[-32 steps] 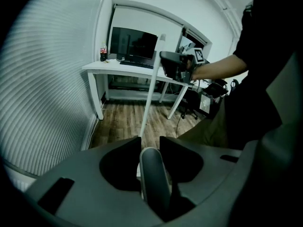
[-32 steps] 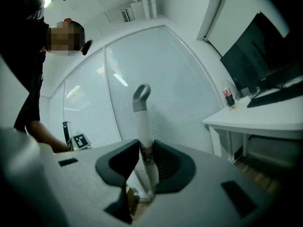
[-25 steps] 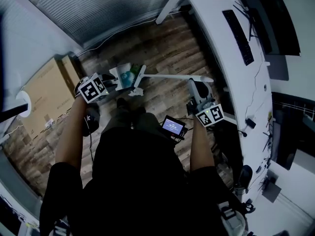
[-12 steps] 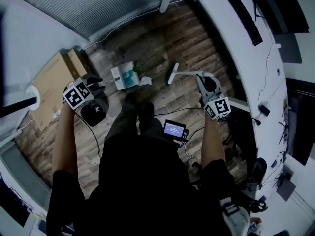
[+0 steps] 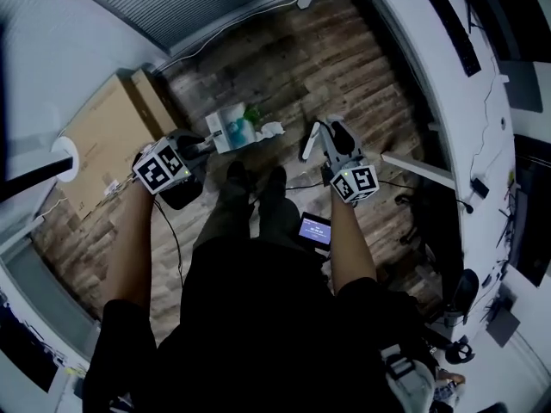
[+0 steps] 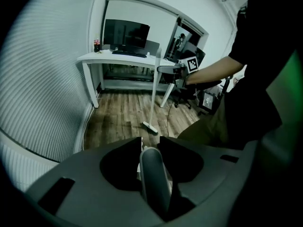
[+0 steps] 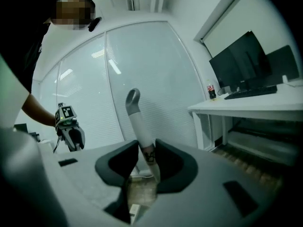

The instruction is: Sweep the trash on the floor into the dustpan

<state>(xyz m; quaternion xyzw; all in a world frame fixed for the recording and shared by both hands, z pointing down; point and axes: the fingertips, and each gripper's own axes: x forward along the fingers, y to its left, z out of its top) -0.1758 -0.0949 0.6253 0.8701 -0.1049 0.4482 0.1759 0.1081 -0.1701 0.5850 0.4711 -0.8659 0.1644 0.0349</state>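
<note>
My left gripper (image 5: 200,148) is shut on the grey handle (image 6: 152,178) of a white dustpan (image 5: 225,132), which rests on the wooden floor with teal trash in it. A crumpled white paper (image 5: 272,130) and a green scrap (image 5: 250,114) lie just right of the pan. My right gripper (image 5: 332,138) is shut on the white broom handle (image 7: 138,122), which rises between its jaws. In the left gripper view the broom (image 6: 153,91) stands nearly upright, its head (image 6: 150,127) on the floor. That broom head (image 5: 308,141) sits right of the paper.
A cardboard box (image 5: 99,149) lies at the left by the blinds. The long white desk (image 5: 430,67) with a keyboard and monitor runs along the right, with its leg (image 6: 90,86) standing on the floor. A small lit screen (image 5: 315,229) and cables are near the person's feet.
My right gripper has come down and leftward with the broom, bringing its head close to the paper. The left gripper has shifted sideways, still holding the dustpan handle.
</note>
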